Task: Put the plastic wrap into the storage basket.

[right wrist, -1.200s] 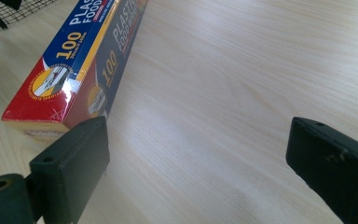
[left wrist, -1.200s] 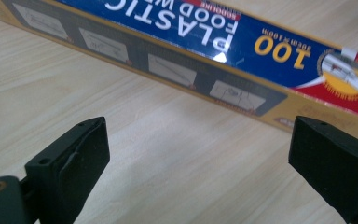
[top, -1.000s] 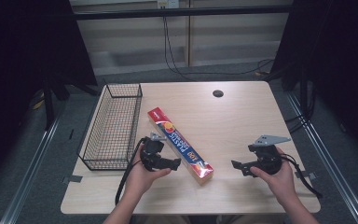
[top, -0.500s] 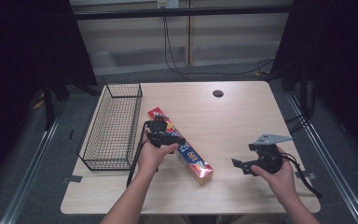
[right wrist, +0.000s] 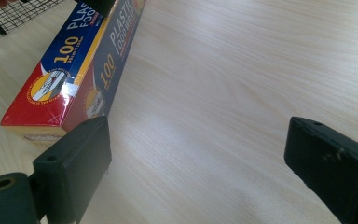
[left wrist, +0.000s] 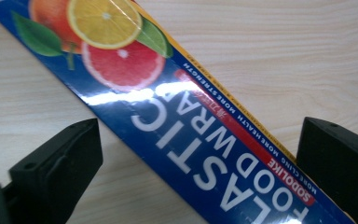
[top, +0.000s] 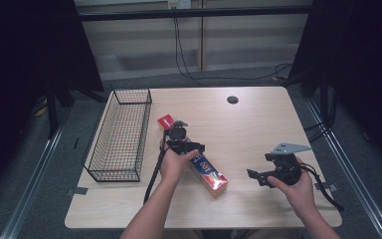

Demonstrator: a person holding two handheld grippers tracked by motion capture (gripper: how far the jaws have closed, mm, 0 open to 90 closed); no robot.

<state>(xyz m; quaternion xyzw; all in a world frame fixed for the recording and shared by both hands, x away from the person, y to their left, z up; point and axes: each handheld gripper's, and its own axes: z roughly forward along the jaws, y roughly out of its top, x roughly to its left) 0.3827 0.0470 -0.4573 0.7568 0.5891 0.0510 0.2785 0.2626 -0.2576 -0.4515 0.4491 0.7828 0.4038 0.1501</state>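
Observation:
A long plastic food wrap box (top: 210, 173), blue and red with citrus pictures, lies slantwise on the wooden table (top: 258, 124). My left gripper (top: 185, 146) hovers over the box's middle, pointing down. In the left gripper view the box (left wrist: 186, 107) runs between the two black jaws of that gripper (left wrist: 200, 154), which have just been opening and stand wide, clear of both long sides. My right gripper (top: 257, 177) is open to the right of the box's near end. In the right gripper view the box (right wrist: 70, 70) lies beyond the left jaw of the open gripper (right wrist: 200, 140), with bare table between the jaws.
A black wire basket (top: 132, 90) stands at the table's left, close to the box's far end. A dark round hole (top: 232, 99) sits near the far edge. Cables trail from both grippers toward the near edge.
My left hand has moved from beside the box's left side up and right, and now sits over its middle. The box and the right hand have kept still.

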